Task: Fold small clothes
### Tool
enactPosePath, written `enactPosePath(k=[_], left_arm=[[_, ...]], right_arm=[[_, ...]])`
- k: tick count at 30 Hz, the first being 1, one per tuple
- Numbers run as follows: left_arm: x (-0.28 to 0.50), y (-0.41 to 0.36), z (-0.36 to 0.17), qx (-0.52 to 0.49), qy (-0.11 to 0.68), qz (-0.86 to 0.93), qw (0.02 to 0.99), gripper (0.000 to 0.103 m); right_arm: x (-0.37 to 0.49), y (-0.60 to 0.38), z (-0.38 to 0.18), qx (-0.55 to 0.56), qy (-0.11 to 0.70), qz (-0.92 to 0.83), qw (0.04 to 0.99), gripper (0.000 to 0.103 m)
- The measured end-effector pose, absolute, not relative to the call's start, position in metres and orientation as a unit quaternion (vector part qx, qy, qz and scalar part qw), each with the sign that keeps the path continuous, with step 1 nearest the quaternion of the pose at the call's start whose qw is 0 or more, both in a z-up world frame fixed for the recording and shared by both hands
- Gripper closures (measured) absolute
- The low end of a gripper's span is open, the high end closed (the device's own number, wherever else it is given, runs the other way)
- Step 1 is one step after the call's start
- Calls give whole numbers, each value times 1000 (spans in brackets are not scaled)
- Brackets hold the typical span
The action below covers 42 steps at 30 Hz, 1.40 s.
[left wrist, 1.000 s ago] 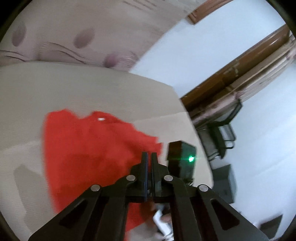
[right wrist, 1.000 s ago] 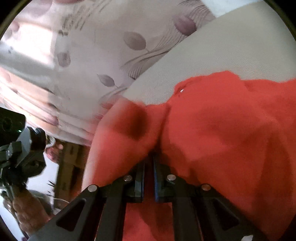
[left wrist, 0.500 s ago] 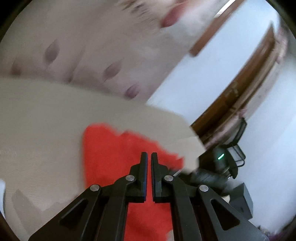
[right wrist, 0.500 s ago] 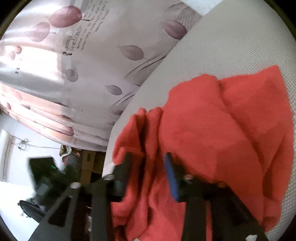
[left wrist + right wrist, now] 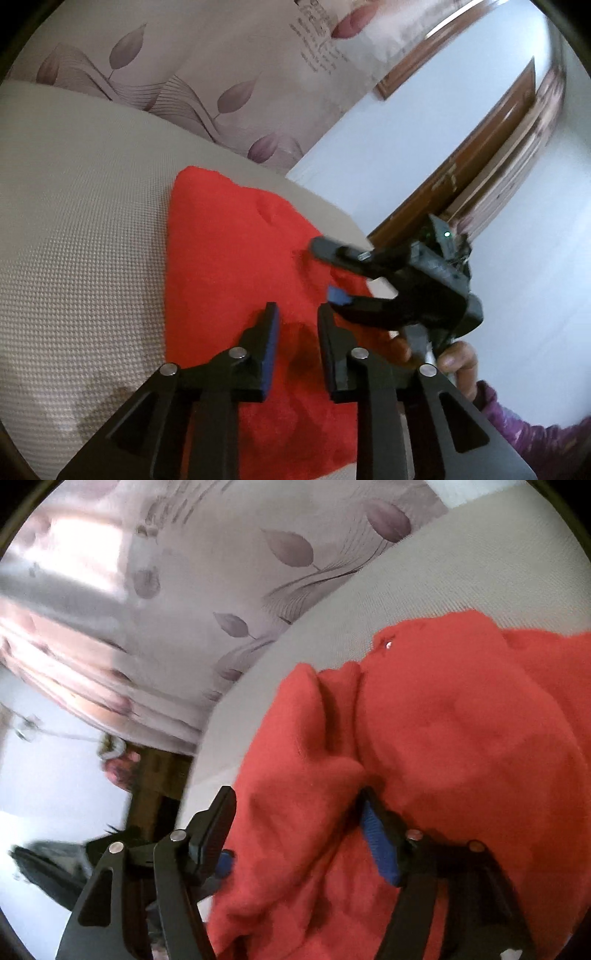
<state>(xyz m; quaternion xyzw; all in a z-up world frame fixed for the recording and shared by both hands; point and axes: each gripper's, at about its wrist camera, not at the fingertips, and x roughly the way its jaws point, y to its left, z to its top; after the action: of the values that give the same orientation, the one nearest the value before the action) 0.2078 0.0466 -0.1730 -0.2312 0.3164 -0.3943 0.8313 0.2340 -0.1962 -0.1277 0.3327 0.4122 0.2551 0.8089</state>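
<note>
A red garment lies bunched on a beige woven surface. My left gripper is low over the garment's near part. Its jaws are opening, with a narrow gap and red cloth below, none pinched. My right gripper shows at the garment's right edge in the left wrist view, held by a hand. In the right wrist view the right gripper straddles a raised fold of the red garment. Its jaws are closing. The blue pad touches cloth and the other finger stands just clear.
A leaf-patterned curtain hangs behind the beige surface. A white wall and a brown wooden door frame are to the right. A purple sleeve comes in at the lower right. The surface's edge drops off by the curtain.
My left gripper came down closer to the garment and its shut jaws parted. My right gripper let go of its pinch and now stands wide around a fold.
</note>
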Motion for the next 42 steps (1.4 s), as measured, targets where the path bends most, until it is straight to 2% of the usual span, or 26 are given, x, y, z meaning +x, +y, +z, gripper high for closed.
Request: enactPosePath(k=[1,2,5,11,13,16,28,31,35,38,40,42], left_arm=[[208,50,-174,-241,310,-395,830,78],[207,53,-174,-250,303,-393,832,77],[204,66,-175,-275,286,-377,837,68],[200,80,-176,-293,287,-359,839,62],[199,79,-176,-285,290,-355,842,53],[198,76,-180,-286,294,-351,842,48],[201,66,-184,-270,316,-336,845,43],[201,66,-184,-269,317,-335,846,41],[203,65,-185,-268,323,-336,843,41],[201,64,-186,-263,322,-336,845,41],[200,63,-185,-259,323,-336,846,41],[200,61,-185,-255,324,-335,847,41]], right_arm=[[236,-190,-128,318,420,255,811,86],[239,-186,-130,310,430,255,809,89],[242,-181,-127,304,430,258,810,91],[236,-216,-91,319,402,278,812,91],[233,-238,-82,316,398,273,817,91],[227,-271,-79,313,395,251,826,91],[222,-322,-130,348,422,205,811,91],[218,-331,-126,363,416,211,807,91],[222,-325,-107,320,428,208,819,91],[231,-325,-113,294,451,189,821,91],[235,-327,-127,305,465,181,811,89],[229,-338,-133,346,447,178,806,83]])
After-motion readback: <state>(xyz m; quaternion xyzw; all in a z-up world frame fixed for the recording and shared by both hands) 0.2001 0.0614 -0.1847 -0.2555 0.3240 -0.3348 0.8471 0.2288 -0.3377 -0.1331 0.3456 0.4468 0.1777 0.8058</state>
